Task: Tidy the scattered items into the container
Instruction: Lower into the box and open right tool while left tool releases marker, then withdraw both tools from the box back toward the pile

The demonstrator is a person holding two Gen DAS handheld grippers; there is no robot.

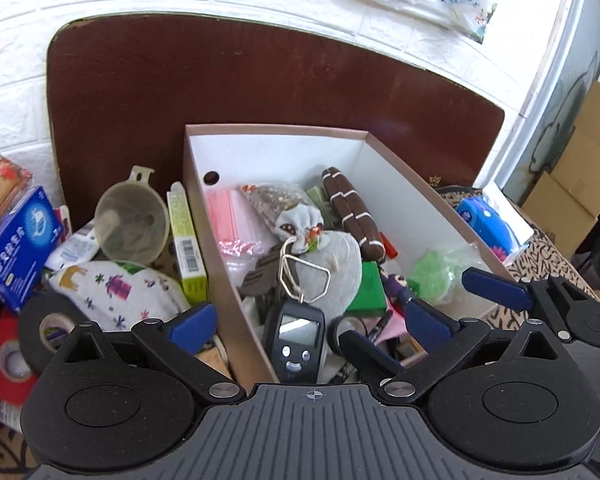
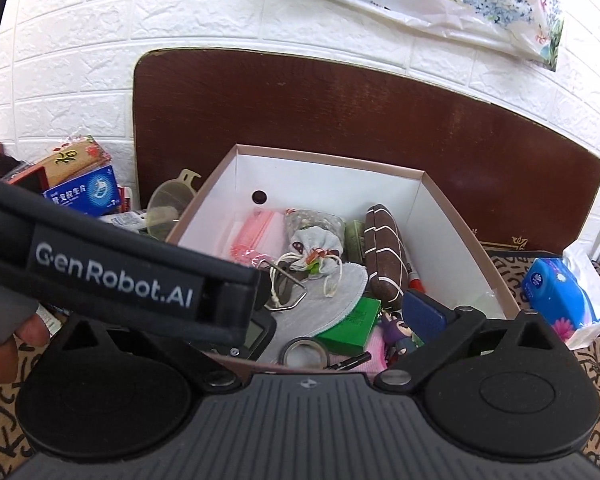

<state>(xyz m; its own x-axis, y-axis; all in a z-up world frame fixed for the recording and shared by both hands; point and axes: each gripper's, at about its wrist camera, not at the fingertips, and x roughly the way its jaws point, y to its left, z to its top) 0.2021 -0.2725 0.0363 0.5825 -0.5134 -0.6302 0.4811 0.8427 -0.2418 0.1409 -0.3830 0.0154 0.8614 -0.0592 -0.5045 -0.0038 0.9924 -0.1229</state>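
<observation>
A white-lined cardboard box (image 1: 204,200) holds several items: a grey pouch (image 1: 332,260), a brown case (image 1: 354,212), a pink zip bag (image 1: 228,216), a black digital scale (image 1: 298,338). My left gripper (image 1: 310,322) is open and empty, its fingers straddling the box's left wall near the front. The box also shows in the right wrist view (image 2: 436,196). My right gripper (image 2: 332,316) is open over the box's front; its left finger is hidden behind the left gripper's body (image 2: 116,276). Outside the box to the left lie a plastic funnel (image 1: 132,220), a green-white carton (image 1: 186,244), a patterned pouch (image 1: 120,292) and tape rolls (image 1: 40,328).
A blue medicine box (image 1: 20,244) lies far left. A blue tissue pack (image 2: 564,296) sits right of the box on a leopard-print cloth (image 2: 540,272). A brown board (image 1: 260,80) leans on the white brick wall behind. Cardboard boxes (image 1: 580,168) stand far right.
</observation>
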